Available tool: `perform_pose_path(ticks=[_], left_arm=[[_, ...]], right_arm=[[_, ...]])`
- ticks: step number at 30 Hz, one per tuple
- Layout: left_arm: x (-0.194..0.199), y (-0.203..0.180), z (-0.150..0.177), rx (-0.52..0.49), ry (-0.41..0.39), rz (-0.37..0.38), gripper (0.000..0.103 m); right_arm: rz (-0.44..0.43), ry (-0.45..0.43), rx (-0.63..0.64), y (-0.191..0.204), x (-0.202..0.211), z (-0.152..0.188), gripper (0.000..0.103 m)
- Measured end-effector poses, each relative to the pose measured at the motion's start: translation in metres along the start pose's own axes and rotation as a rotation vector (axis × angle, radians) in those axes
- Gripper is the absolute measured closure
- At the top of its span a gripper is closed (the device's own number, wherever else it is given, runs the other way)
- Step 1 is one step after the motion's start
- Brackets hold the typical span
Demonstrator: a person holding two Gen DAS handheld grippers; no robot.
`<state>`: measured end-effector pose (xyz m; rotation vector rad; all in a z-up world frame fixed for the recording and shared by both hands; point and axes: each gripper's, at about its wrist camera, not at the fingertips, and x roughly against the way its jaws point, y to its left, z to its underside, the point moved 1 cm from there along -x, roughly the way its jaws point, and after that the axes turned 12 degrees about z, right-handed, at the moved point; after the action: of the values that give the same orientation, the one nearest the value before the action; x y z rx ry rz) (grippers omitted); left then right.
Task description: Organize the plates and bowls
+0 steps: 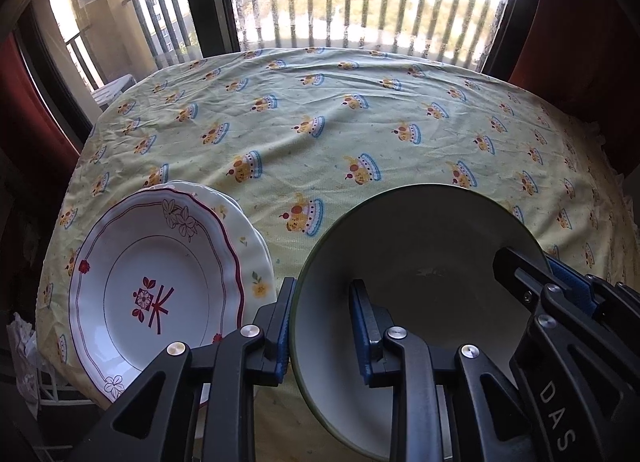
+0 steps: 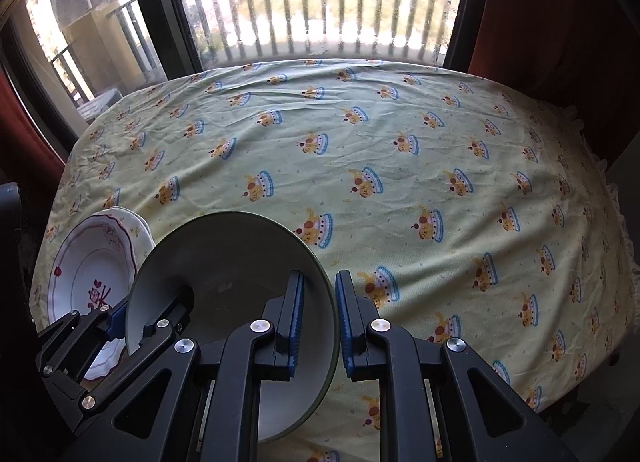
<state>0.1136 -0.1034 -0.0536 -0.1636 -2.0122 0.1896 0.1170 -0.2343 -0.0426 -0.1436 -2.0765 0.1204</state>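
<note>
A white scalloped plate with red trim (image 1: pixel 160 286) rests on another plate at the left of the yellow patterned tablecloth (image 1: pixel 320 134). Just beside it, the left gripper (image 1: pixel 320 326) straddles the left rim of a wide grey-green bowl (image 1: pixel 420 262), fingers slightly apart around it. The right gripper (image 2: pixel 320 326) clamps the opposite rim.

A: Lower rim of green bowl (image 1: pixel 420 246) cut off by frame bottom, partly behind fingers (image 1: pixel 362 326).
B: Same w/ red-trimmed plate (image 2: pixel 90 262): near edge hidden. Plate beneath mostly covered, pattern unclear.
</note>
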Motion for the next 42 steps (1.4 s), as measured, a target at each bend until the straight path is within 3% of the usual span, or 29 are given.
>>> perform_pose_path(ticks=[7,8,12,13,22,30,35,42], left_arm=[[0.004,0.001,0.001,-0.045,0.02,0.058,0.055],[0.003,0.002,0.001,-0.05,0.024,0.063,0.05],[-0.004,0.011,0.0,-0.033,0.048,0.11,0.046],[-0.007,0.012,0.0,-0.031,0.059,0.125,0.046],[-0.03,0.014,-0.005,-0.072,0.165,0.258,0.048],[-0.036,0.011,-0.009,-0.117,0.19,0.362,0.049],[-0.037,0.013,-0.011,-0.111,0.217,0.372,0.048],[-0.034,0.008,-0.009,-0.112,0.2,0.316,0.046]], right_arm=[[-0.016,0.015,-0.035,-0.002,-0.001,0.002,0.079],[-0.021,0.03,-0.045,-0.003,-0.003,0.003,0.073],[-0.02,0.054,-0.114,-0.006,-0.007,0.009,0.038],[-0.014,0.056,-0.124,-0.006,-0.008,0.009,0.036],[0.069,0.125,-0.203,-0.01,-0.013,0.014,0.034],[0.161,0.168,-0.25,-0.01,-0.012,0.014,0.033],[0.151,0.189,-0.279,-0.011,-0.019,0.015,0.033],[0.06,0.206,-0.305,-0.018,-0.034,0.018,0.033]])
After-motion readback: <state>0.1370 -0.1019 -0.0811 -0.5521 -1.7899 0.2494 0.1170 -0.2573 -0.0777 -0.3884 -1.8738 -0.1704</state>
